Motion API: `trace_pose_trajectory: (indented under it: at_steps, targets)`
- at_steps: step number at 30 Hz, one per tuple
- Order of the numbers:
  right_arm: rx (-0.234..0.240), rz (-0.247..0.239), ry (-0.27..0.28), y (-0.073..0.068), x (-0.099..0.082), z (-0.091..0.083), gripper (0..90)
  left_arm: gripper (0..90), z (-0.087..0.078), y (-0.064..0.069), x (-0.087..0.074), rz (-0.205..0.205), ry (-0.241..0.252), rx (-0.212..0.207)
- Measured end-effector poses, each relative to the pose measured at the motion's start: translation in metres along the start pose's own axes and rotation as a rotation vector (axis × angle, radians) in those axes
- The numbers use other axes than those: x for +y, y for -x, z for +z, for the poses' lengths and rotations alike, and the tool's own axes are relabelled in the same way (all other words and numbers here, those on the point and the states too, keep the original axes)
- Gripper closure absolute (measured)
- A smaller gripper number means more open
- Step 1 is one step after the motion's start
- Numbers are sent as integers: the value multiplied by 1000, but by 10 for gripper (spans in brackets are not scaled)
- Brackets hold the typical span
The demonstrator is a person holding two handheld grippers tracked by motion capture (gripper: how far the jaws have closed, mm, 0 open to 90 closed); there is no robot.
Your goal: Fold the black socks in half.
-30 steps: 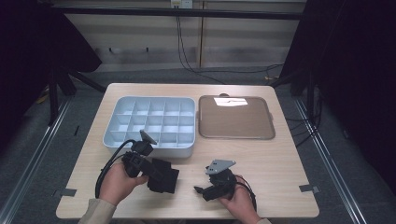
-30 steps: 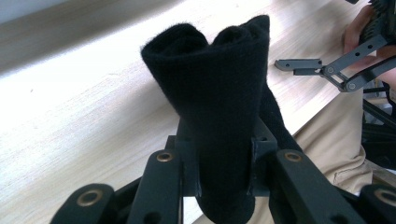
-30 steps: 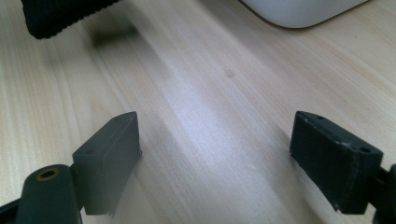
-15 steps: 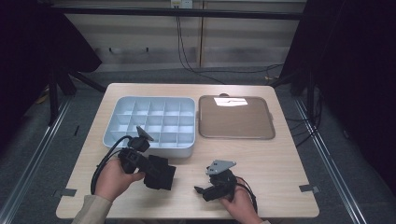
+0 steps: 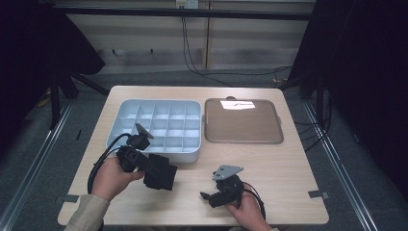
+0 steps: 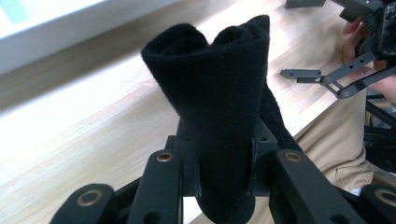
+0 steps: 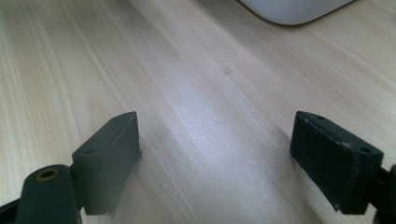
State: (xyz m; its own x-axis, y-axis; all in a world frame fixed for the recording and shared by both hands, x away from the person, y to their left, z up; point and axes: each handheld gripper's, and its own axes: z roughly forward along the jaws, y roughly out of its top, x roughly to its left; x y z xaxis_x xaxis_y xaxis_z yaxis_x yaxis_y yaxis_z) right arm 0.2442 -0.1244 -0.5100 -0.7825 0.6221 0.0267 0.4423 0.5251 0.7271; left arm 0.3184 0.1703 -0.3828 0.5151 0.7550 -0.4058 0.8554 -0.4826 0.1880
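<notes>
A black rolled cloth (image 6: 219,93) stands up between the jaws of my left gripper (image 6: 224,158), which is shut on it. From above, the left gripper (image 5: 155,169) holds the black cloth (image 5: 162,175) just over the table, in front of the compartment tray's near edge. My right gripper (image 5: 210,197) rests low near the table's front edge, to the right of the cloth. Its jaws stand wide apart over bare wood in the right gripper view (image 7: 217,154), with nothing between them. The right gripper (image 6: 303,74) also shows beyond the cloth in the left gripper view.
A pale blue compartment tray (image 5: 159,126) sits at the back left, its corner (image 7: 299,9) ahead of the right gripper. A flat brown tray (image 5: 243,132) lies beside it at the back right, with a bright white patch (image 5: 237,104) on its far part.
My left gripper has risen a little and shifted slightly left with the black cloth in it. The right gripper has stayed where it was.
</notes>
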Motion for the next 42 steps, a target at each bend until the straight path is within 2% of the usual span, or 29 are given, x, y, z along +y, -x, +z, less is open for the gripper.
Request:
trace_pose_trajectory:
  at_steps: [13,23,34,42]
  targets:
    - [-1,-2,0,0,0,0,156,722,-15,-8,0,-9,-1,8]
    - [0,-1,1,0,0,0,156,722,-28,-13,0,-23,3,32]
    - [8,-2,3,0,0,0,149,722,-44,-22,-5,-58,22,47]
    - [8,-1,0,0,0,0,149,722,-59,-23,-4,-53,27,58]
